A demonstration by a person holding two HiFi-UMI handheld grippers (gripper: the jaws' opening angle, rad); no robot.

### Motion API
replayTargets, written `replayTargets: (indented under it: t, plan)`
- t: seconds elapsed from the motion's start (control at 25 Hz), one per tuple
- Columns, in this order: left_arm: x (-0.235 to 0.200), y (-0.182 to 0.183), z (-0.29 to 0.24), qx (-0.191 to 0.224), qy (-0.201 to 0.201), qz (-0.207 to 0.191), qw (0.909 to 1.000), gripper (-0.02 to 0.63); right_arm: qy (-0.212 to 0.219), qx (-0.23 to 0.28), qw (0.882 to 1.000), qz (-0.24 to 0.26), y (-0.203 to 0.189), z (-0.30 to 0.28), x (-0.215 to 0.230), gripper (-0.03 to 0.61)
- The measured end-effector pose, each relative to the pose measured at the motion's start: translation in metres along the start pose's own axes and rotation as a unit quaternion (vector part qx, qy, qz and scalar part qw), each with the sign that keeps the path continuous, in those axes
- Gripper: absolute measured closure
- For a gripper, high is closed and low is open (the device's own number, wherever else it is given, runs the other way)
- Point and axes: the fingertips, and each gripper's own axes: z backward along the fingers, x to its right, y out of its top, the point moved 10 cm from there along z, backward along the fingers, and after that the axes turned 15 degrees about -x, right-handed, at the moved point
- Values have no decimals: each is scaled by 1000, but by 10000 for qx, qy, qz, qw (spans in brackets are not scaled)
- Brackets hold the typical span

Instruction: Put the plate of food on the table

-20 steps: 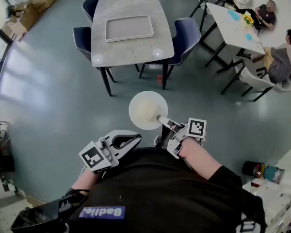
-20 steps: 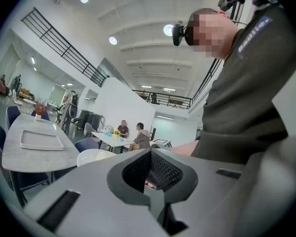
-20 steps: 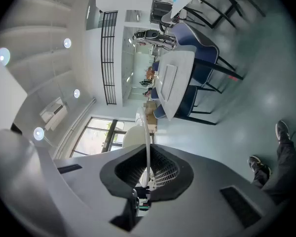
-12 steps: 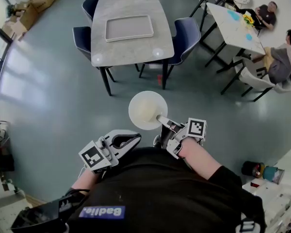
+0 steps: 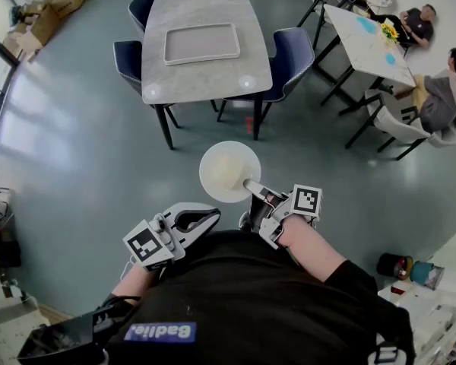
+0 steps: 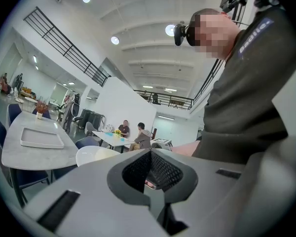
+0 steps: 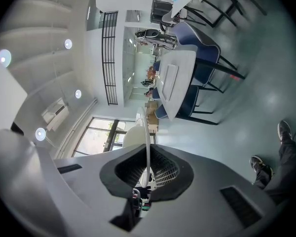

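**Carrying stage, head view, read left to right; places are given relative to the bench (image 5: 213, 78).**

- **Left gripper (image 5: 207, 218):** held close to the person's body, on the near side of the bench and well apart from it. Its jaws are closed tip to tip with nothing between them, as the left gripper view also shows.
- **Plate (image 5: 213, 158):** white and round, hanging over the floor (image 5: 83, 150) just short of the bench's near edge. It touches nothing except the jaws that hold it. A pale heap of food (image 5: 228, 173) lies on its middle.
- **Right gripper (image 5: 252, 185):** its jaws are clamped on the rim of the plate farthest from the bench. In the right gripper view that rim runs as a thin white edge between the two pads.
- **Bench:** a grey tray (image 5: 201, 44) lies on the middle of the top. The strip of top nearest the plate is bare. Chairs (image 5: 289, 52) stand at both long sides.

**Progress, as judged from this moment:** the plate is picked up and secure in one grip, so the pick-up is done. What probably remains is to close the gap to the bench, lower the plate flat onto the bare near strip or the tray, and then open the right jaws and withdraw. The left gripper has no part in the hold.
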Motion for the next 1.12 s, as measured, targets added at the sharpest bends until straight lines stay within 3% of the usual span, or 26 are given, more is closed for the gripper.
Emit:
replayTargets:
  t: [0.52, 0.92, 1.12]
  plan:
    - [-2, 7, -15, -41, 109, 108, 9999, 606, -32, -93, 9998, -148, 14, 8, 2, 554]
    - [-6, 19, -55, -74, 287, 255, 9992, 606, 5, -257, 9996, -136, 51, 24, 10, 554]
    - [-1, 17, -71, 157, 269, 219, 9993, 606, -10, -357, 9993, -105, 65, 33, 14, 554]
